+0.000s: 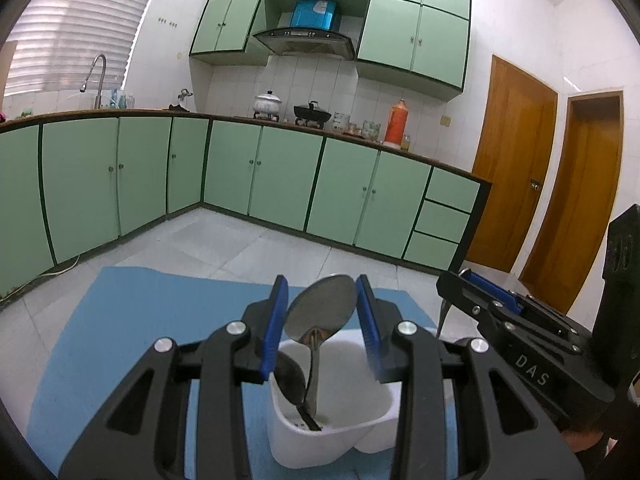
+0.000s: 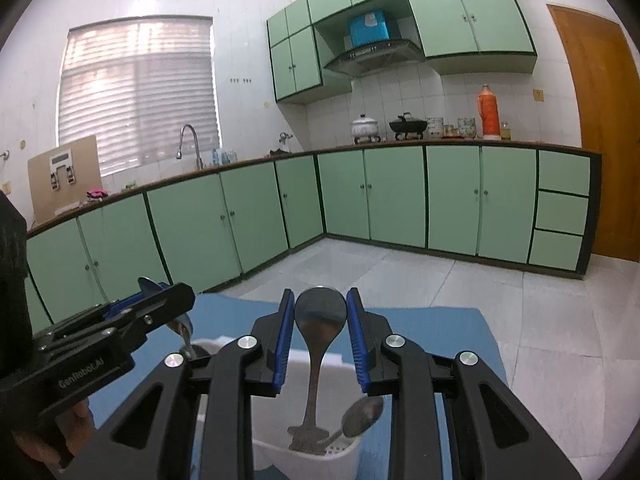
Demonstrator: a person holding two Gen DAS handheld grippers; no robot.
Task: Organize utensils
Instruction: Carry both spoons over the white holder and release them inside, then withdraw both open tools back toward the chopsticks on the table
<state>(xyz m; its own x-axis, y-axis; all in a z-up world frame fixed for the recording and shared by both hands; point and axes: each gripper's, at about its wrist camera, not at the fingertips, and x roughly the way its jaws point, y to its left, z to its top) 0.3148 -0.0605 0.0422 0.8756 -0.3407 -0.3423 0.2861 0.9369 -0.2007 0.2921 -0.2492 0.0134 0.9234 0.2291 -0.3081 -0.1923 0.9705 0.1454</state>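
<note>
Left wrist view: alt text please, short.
The left gripper grips a metal spoon by its bowl, handle down inside a white utensil holder on a blue mat. The right gripper sits at right; green kitchen cabinets fill the background.

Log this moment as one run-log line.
left gripper: shut on spoon, handle down in white holder | right gripper: shut on second spoon, over the holder | blue mat beneath
</note>
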